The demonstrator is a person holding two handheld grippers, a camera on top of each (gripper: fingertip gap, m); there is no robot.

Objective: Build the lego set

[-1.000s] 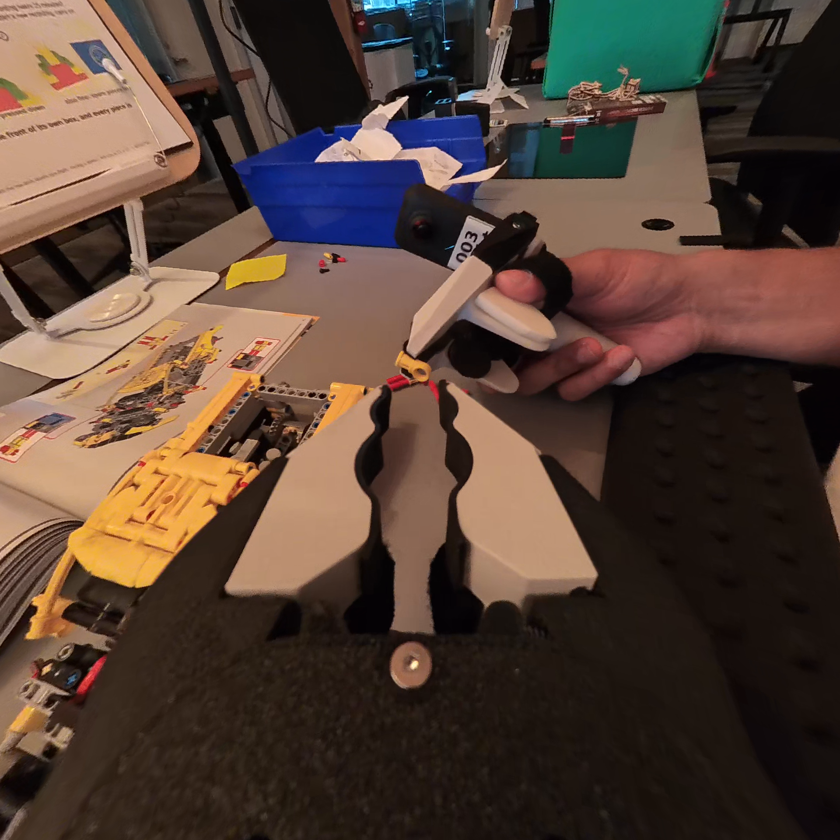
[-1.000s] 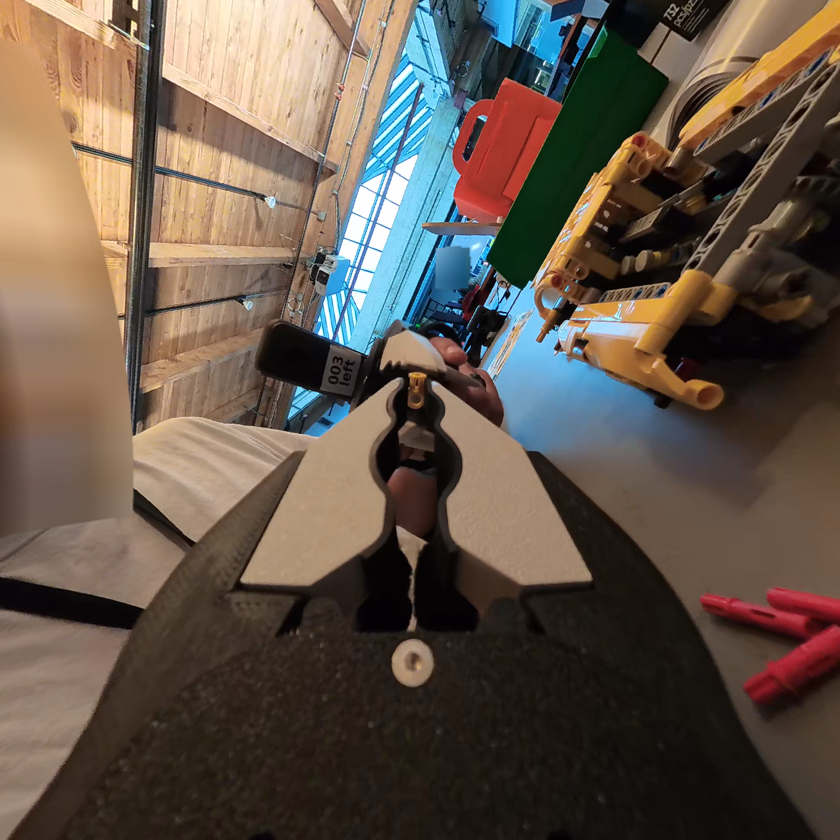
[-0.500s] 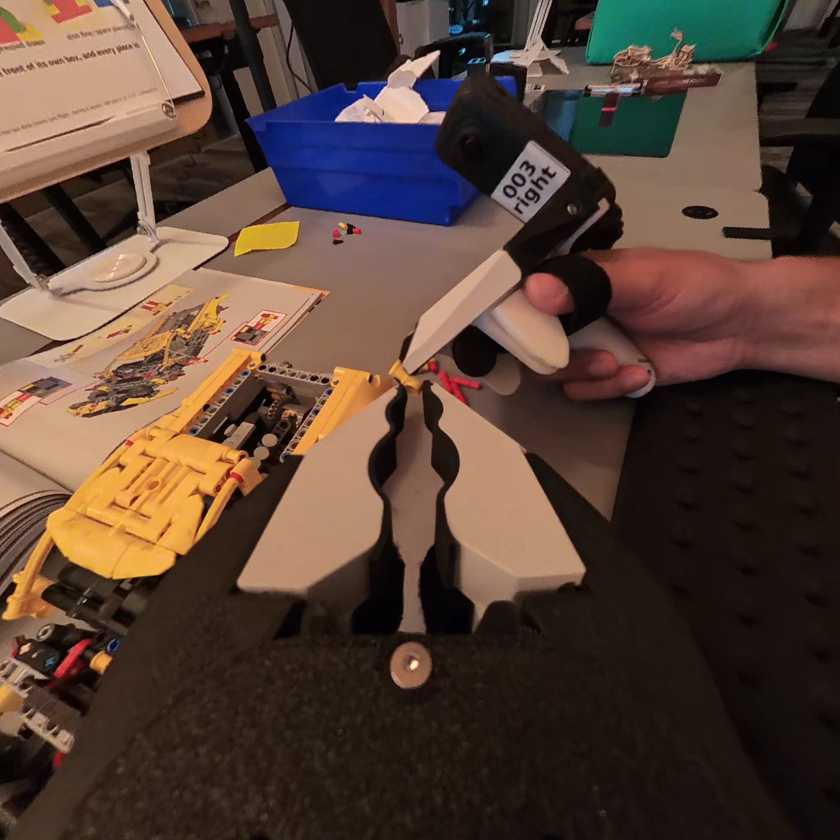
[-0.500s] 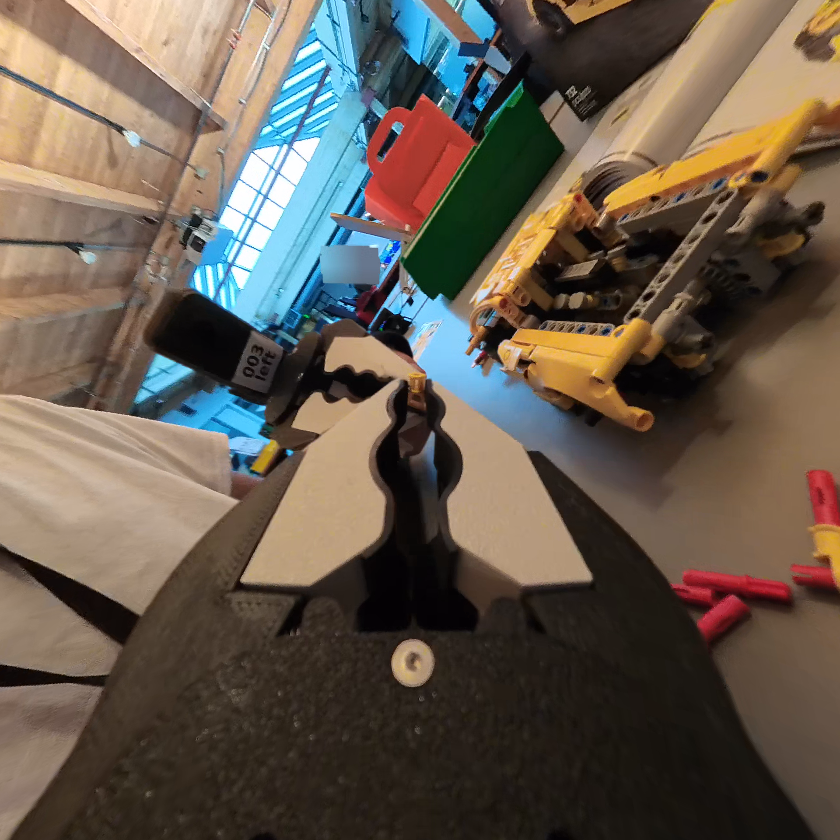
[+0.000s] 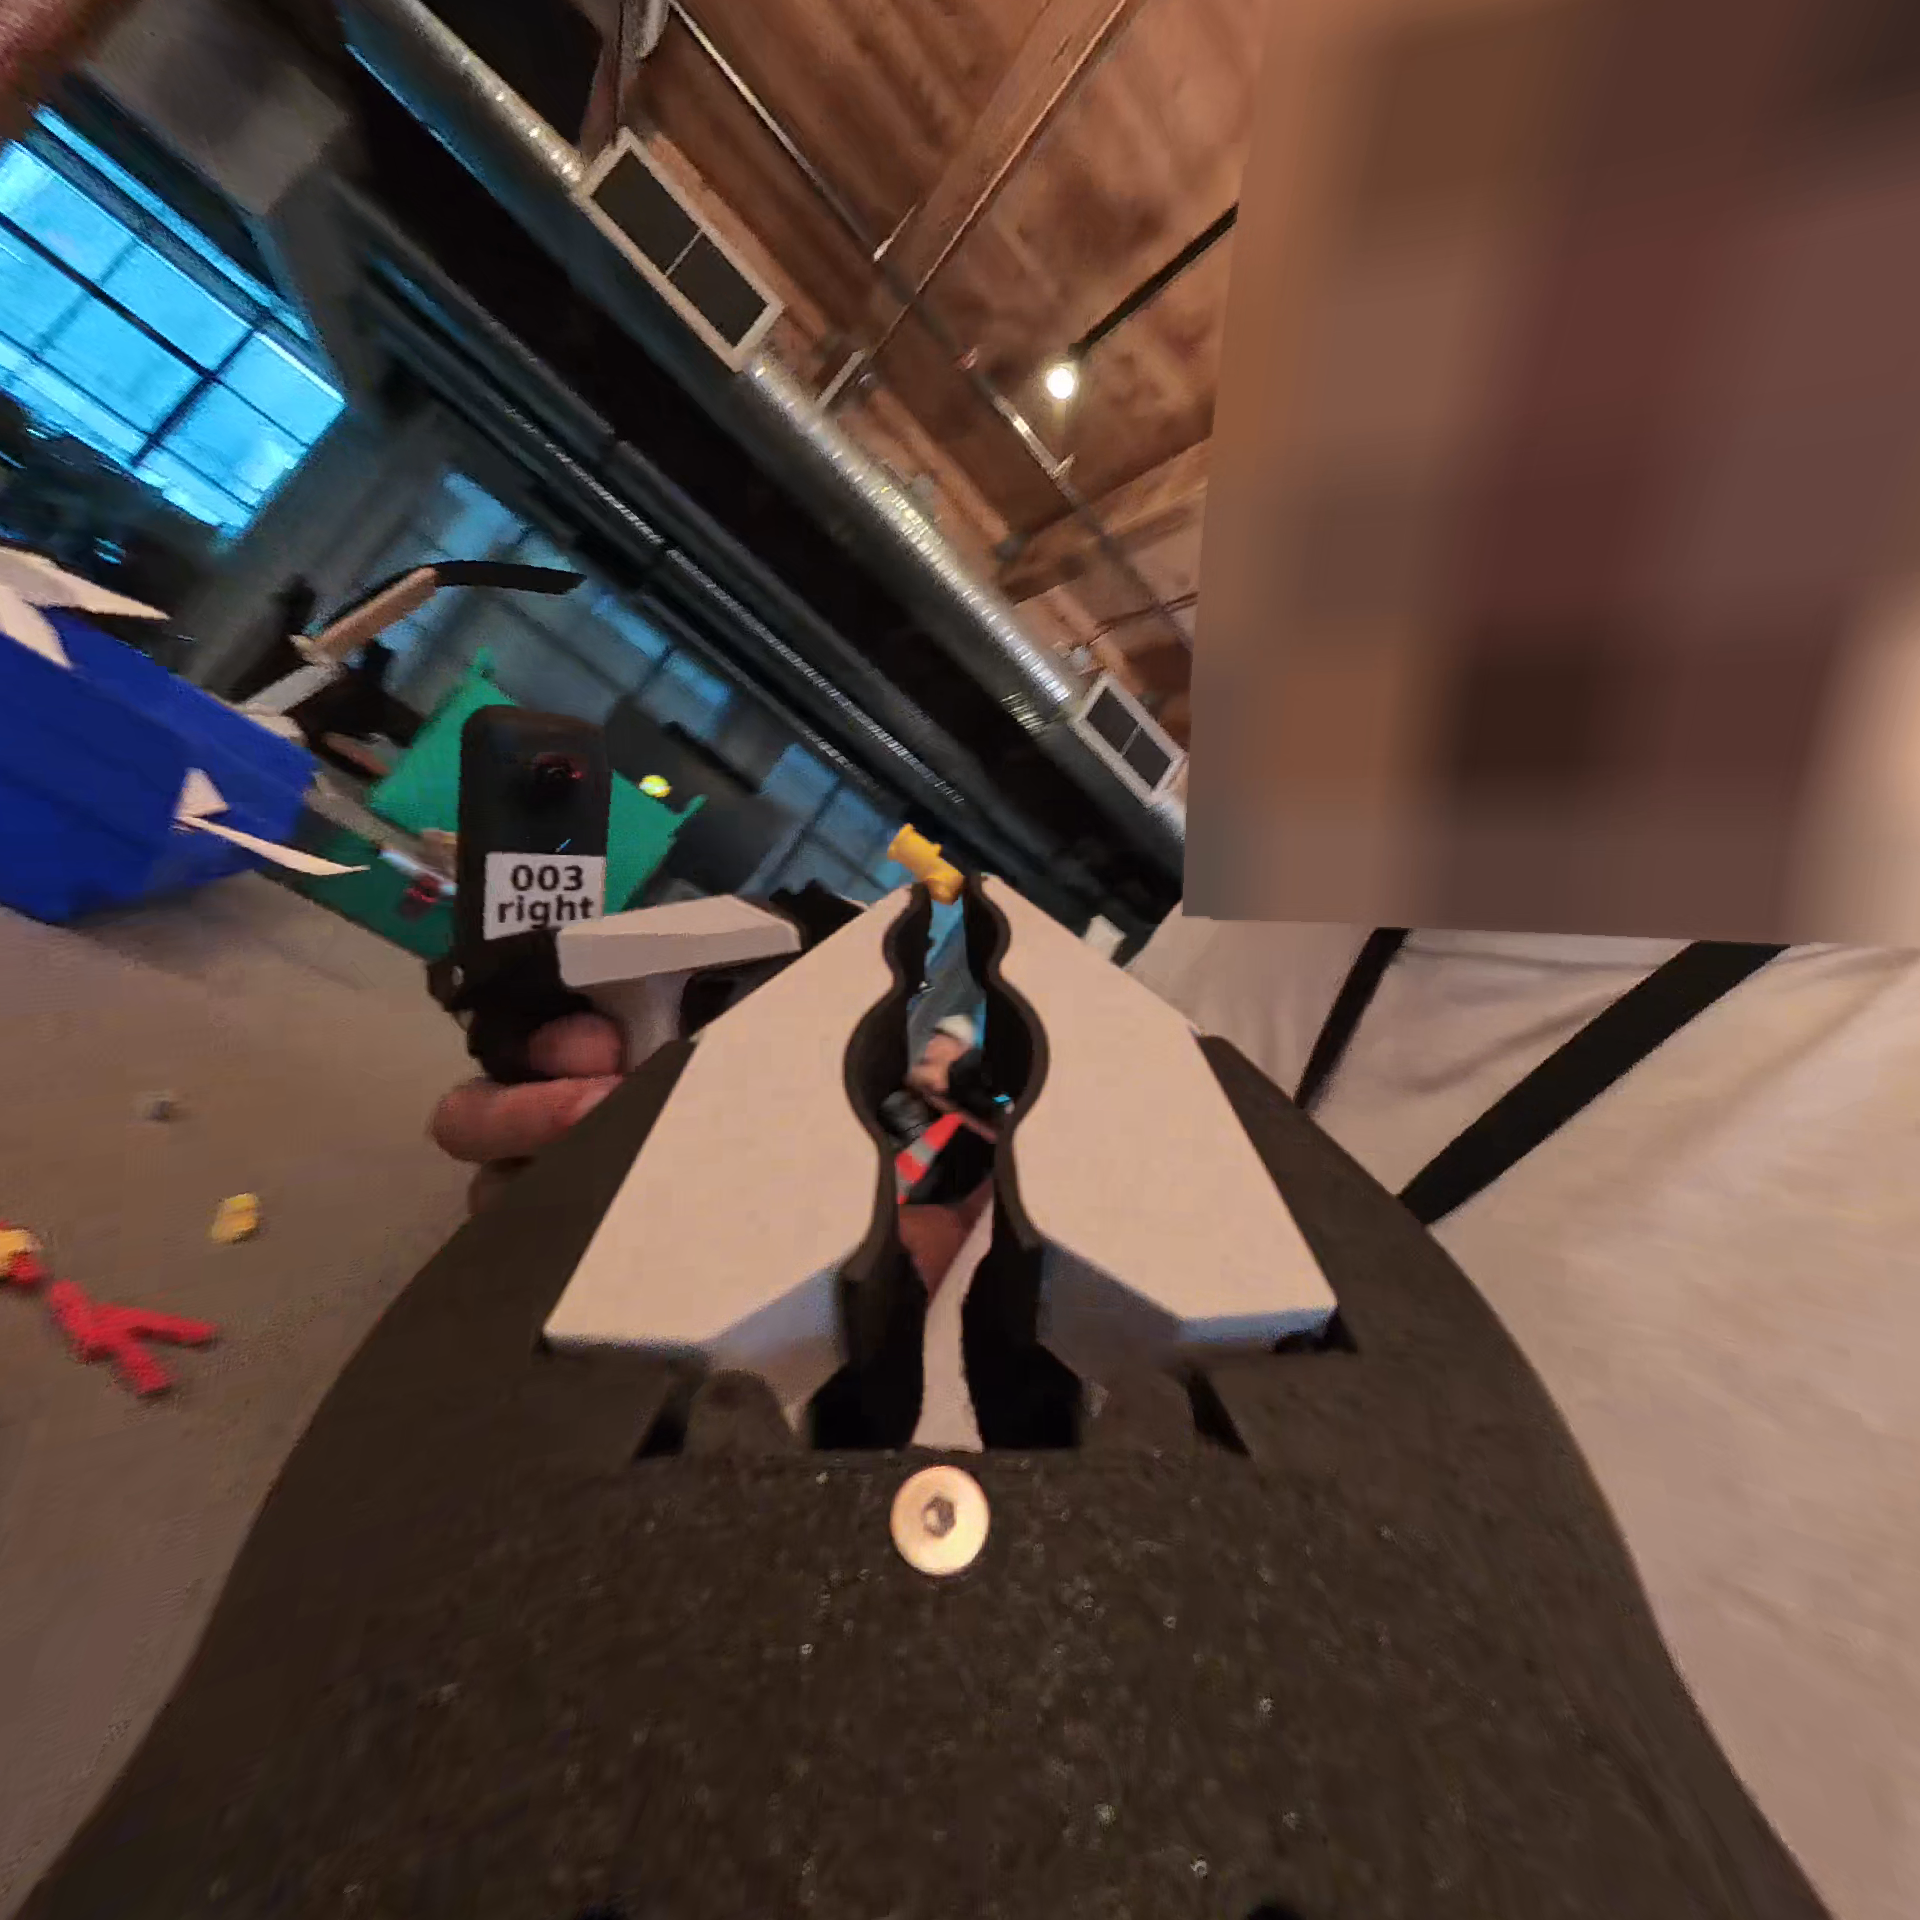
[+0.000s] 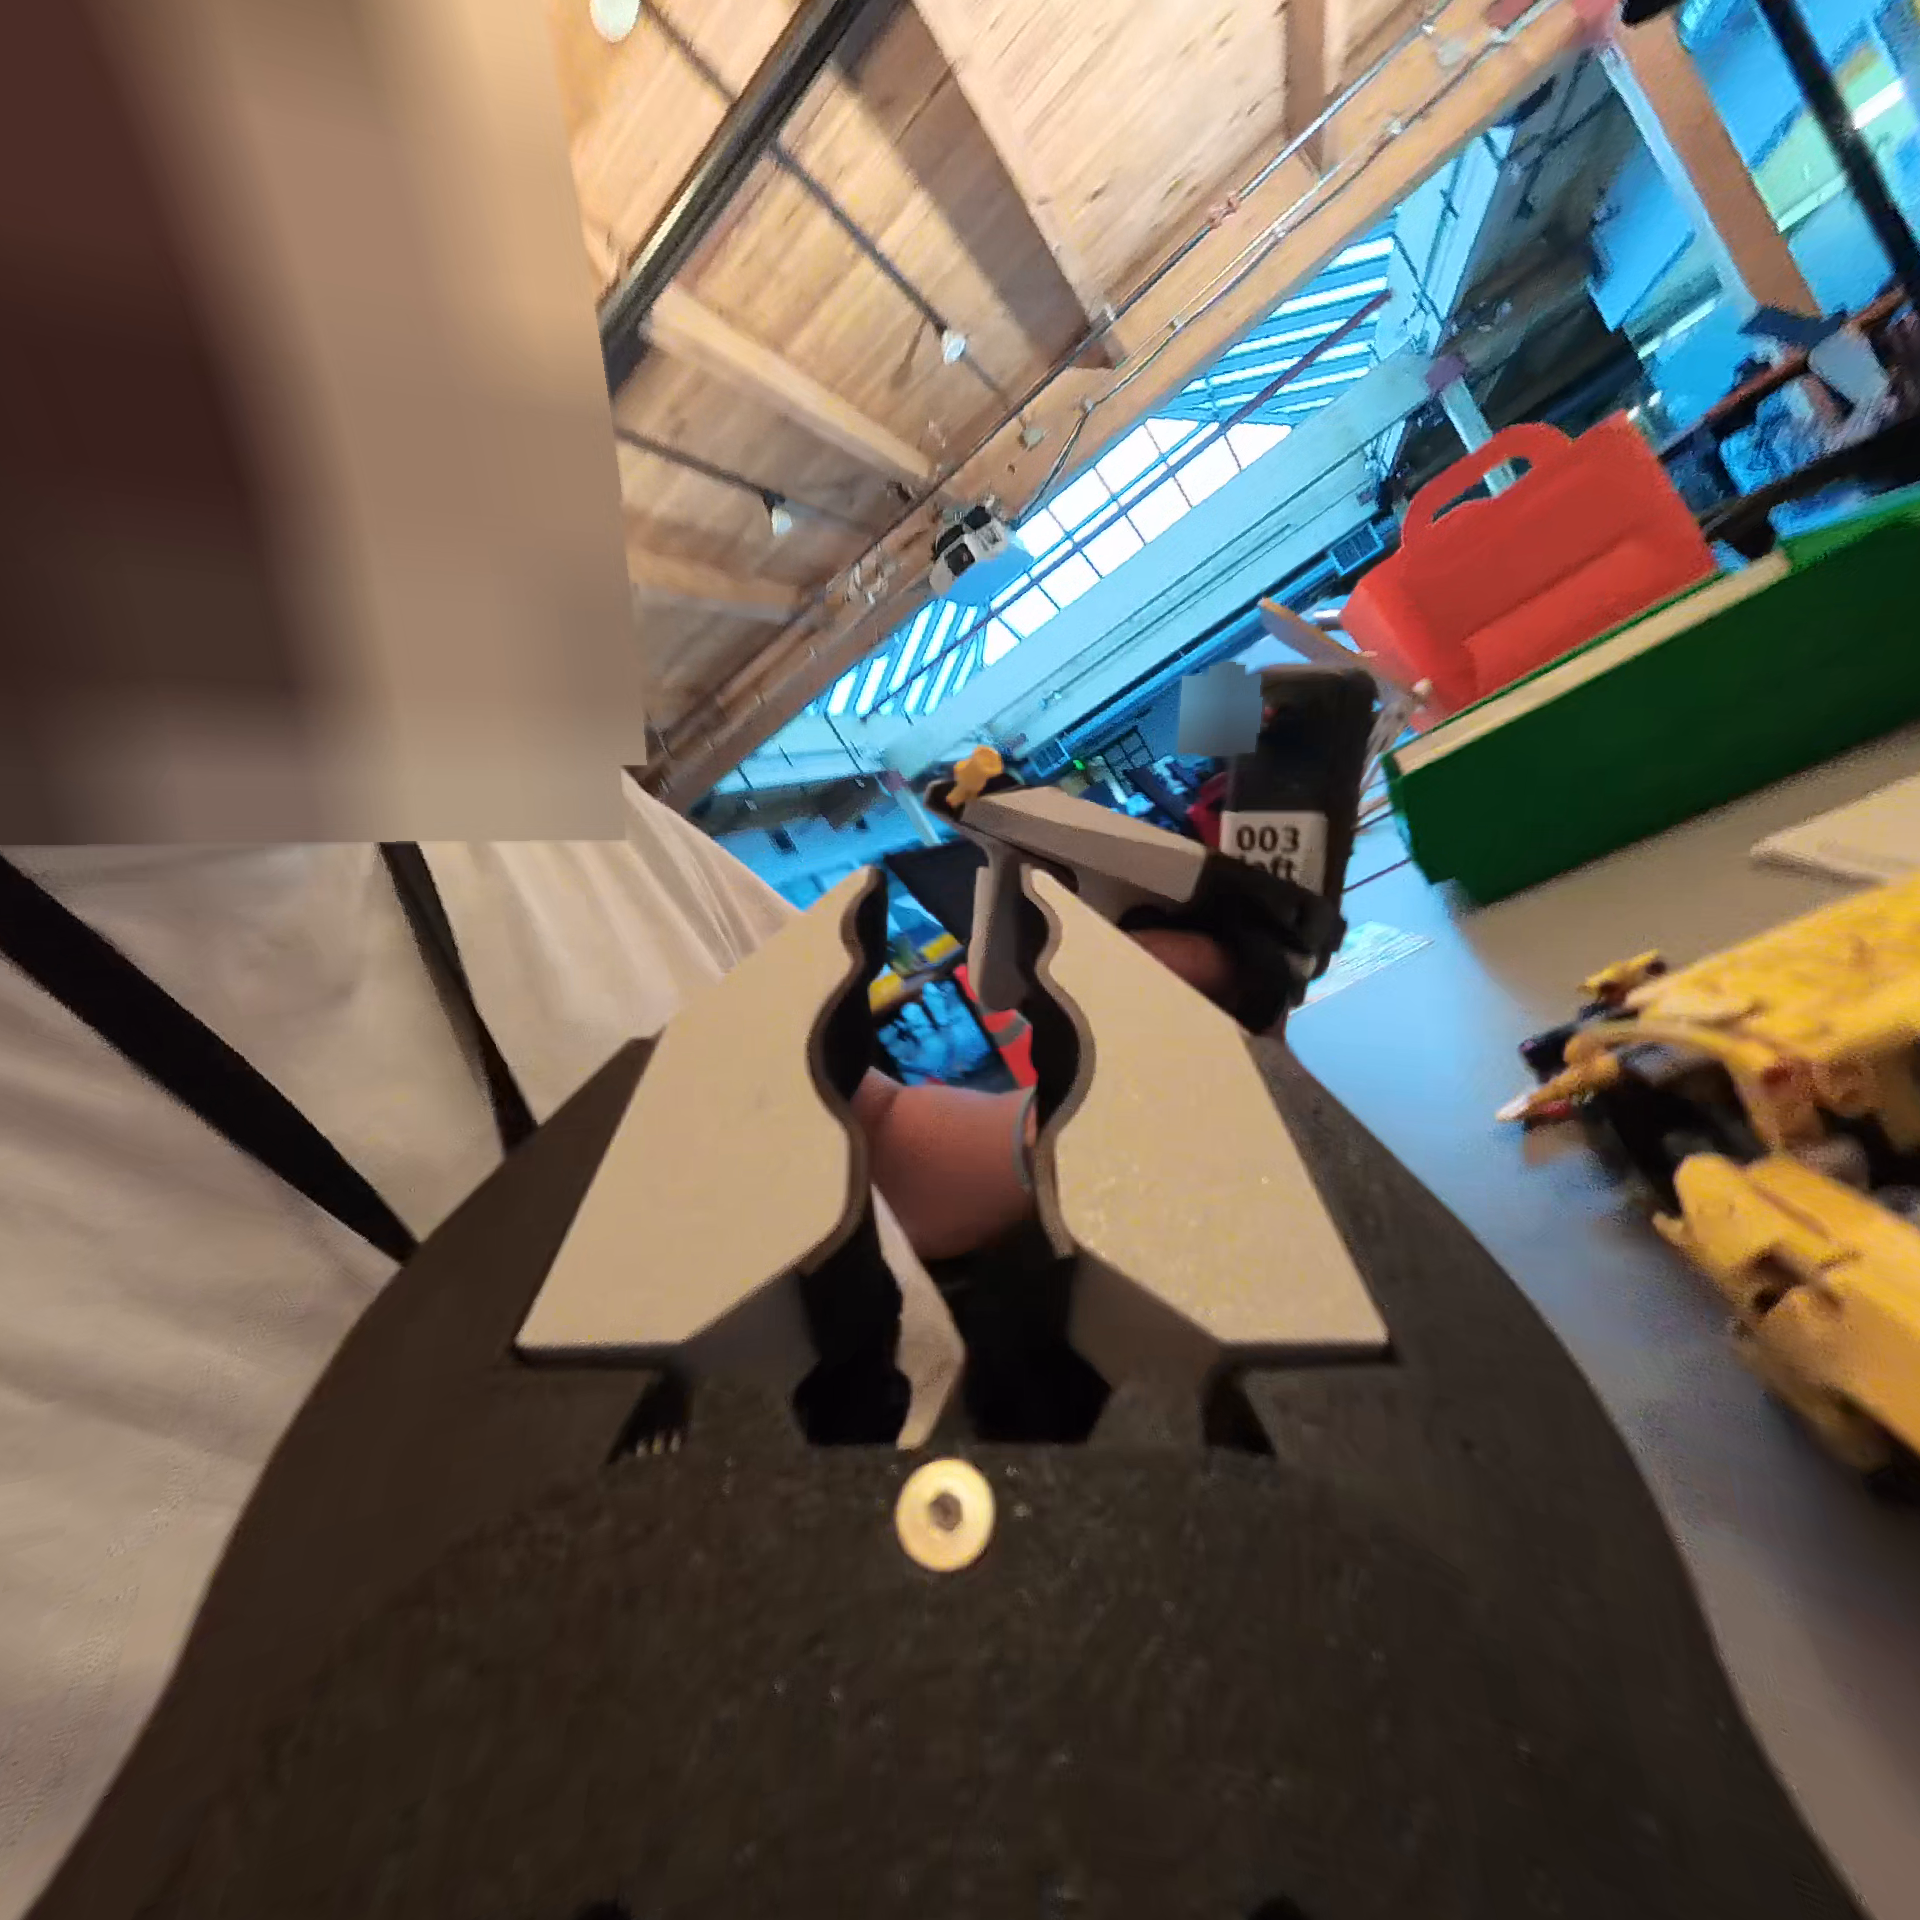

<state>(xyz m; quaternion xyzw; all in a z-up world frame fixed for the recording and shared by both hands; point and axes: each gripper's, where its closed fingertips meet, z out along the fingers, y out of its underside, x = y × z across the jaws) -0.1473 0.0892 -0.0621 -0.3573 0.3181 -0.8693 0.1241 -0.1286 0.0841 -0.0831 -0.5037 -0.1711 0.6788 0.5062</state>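
Observation:
My left gripper (image 5: 940, 883) is shut on a small yellow lego connector (image 5: 923, 860), which sticks out past its tips. It is raised off the table and tilted up toward the person's white shirt. In the right wrist view the same left gripper (image 6: 961, 805) shows side-on with the yellow connector (image 6: 977, 774) at its tip. My right gripper (image 6: 956, 883) is open and empty, just below the left one. It also shows in the left wrist view (image 5: 769, 930), close on the left. The yellow lego vehicle (image 6: 1766, 1091) lies on the grey table at the right.
Red pins (image 5: 114, 1340) and a small yellow piece (image 5: 234, 1216) lie loose on the table (image 5: 208, 1039). A blue bin (image 5: 104, 790) and a green box (image 5: 436, 800) stand behind. A green box (image 6: 1662, 717) and a red case (image 6: 1538, 551) stand beyond the vehicle. Only a small space, under 4 cm, lies between the two pairs of fingers. Left tips and right tips are each some 15 cm from the yellow lego vehicle (image 6: 1766, 1091).
The yellow connector passed from the right gripper to the left. The right gripper has opened. Both grippers have lifted from the table and turned up toward the person.

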